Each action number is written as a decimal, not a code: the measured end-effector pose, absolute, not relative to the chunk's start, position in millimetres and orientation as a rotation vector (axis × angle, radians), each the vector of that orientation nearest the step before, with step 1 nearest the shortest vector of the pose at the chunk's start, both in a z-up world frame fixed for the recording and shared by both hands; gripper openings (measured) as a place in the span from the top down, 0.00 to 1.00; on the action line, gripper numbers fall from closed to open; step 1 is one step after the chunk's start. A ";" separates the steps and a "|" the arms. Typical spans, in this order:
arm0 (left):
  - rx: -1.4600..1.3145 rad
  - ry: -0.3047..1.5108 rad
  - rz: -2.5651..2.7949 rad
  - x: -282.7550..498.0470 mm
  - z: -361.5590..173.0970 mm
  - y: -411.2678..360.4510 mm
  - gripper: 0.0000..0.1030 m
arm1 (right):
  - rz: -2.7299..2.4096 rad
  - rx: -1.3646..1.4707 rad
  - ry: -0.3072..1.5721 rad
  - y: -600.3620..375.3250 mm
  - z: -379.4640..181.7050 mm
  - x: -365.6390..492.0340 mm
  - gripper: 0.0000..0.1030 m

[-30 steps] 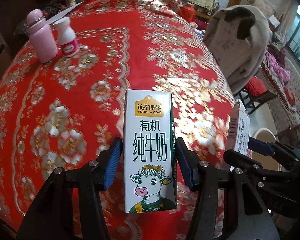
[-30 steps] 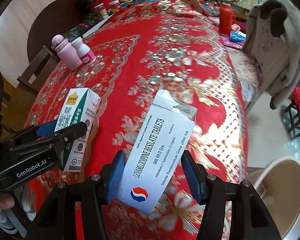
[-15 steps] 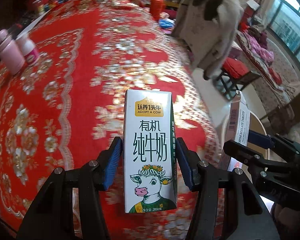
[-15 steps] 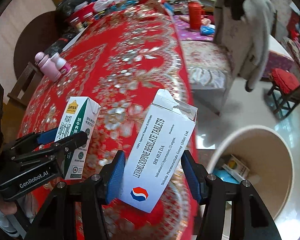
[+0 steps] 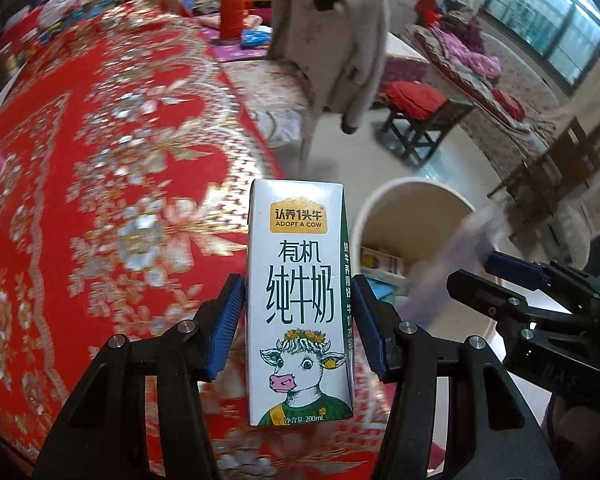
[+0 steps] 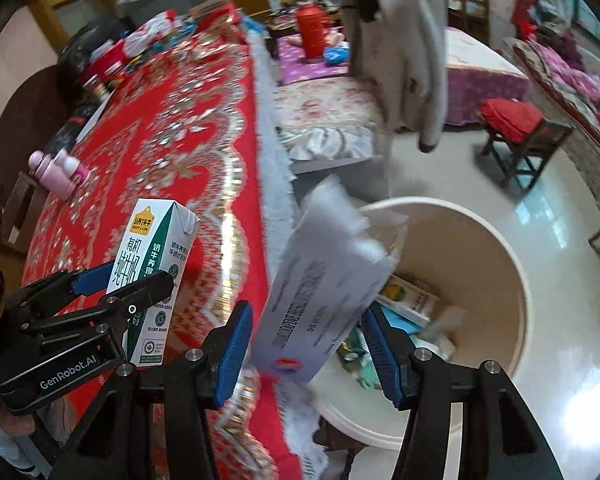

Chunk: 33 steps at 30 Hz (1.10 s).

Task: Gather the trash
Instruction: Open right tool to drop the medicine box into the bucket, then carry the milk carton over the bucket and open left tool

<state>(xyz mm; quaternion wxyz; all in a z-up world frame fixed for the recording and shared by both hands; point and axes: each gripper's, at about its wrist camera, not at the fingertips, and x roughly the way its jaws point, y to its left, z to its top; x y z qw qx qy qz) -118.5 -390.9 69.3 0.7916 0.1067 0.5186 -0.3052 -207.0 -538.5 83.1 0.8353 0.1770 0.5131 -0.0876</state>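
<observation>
The left gripper (image 5: 300, 324) has its jaws clamped on an upright milk carton (image 5: 300, 300) over the near edge of the red-clothed desk (image 5: 100, 160). The right gripper (image 6: 306, 344) has its jaws clamped on a tilted, blurred tablet box (image 6: 324, 288), seemingly at the rim of the bin (image 6: 500, 248). Released too soon, the carton would land on the desk or the floor. It looks clean and undented; the box's top flap looks torn.
</observation>
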 end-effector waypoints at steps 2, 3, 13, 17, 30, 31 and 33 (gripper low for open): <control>0.240 1.120 -0.676 -123.0 66.9 -400.6 0.49 | -0.205 0.386 1.085 -546.5 82.8 -214.3 0.46; 0.245 1.123 -0.684 -124.7 65.6 -405.7 0.49 | -0.214 0.391 1.083 -550.8 82.4 -218.4 0.46; 0.279 1.134 -0.724 -136.0 59.8 -435.1 0.49 | -0.272 0.453 1.084 -584.2 74.8 -244.7 0.53; 0.275 1.145 -0.727 -134.8 57.0 -441.6 0.49 | -0.280 0.463 1.092 -589.5 72.9 -246.2 0.53; 0.229 1.214 -0.818 -136.9 46.0 -469.4 0.48 | -0.341 0.504 1.117 -613.6 66.3 -262.8 0.50; 0.229 1.220 -0.830 -137.9 45.2 -472.2 0.48 | -0.344 0.505 1.117 -614.2 66.1 -264.1 0.50; 0.225 1.234 -0.848 -138.8 43.9 -476.8 0.48 | -0.349 0.508 1.118 -616.4 65.9 -266.3 0.50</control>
